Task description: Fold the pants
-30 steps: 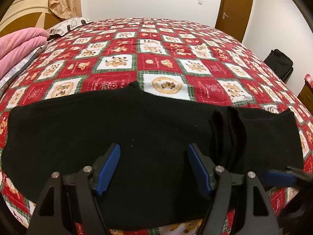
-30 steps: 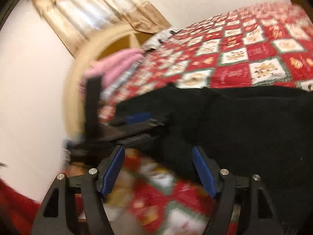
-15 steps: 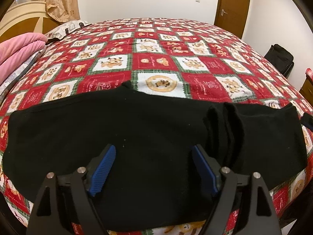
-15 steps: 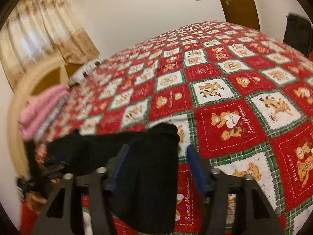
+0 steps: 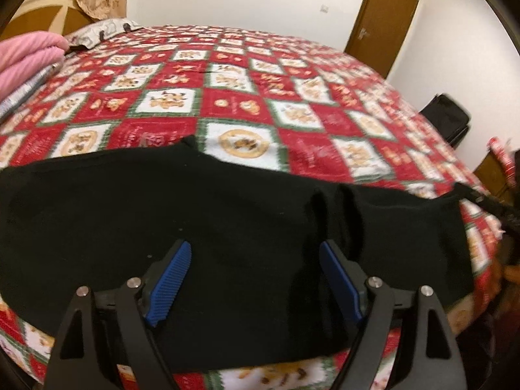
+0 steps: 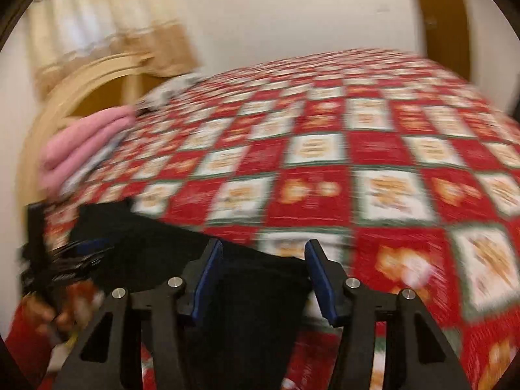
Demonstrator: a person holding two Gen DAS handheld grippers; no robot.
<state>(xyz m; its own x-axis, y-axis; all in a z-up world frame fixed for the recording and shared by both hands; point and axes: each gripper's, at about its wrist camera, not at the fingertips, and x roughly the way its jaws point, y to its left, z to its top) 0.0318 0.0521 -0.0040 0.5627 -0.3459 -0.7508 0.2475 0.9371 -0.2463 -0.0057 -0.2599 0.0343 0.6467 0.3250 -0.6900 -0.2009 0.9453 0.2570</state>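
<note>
Left wrist view: left gripper (image 5: 252, 261) gapes over the pants (image 5: 227, 214); right gripper (image 6: 263, 260), also apart, should bite the lower-frame end squarely.

- pants (image 5: 227, 234): one, black
- grippers: two, left (image 5: 252, 279), right (image 6: 263, 276)
- quilt (image 5: 247, 97): one
- pink blankets (image 5: 26, 55): one stack
- door (image 5: 380, 16): one
- black bag (image 5: 447, 120): one
</note>
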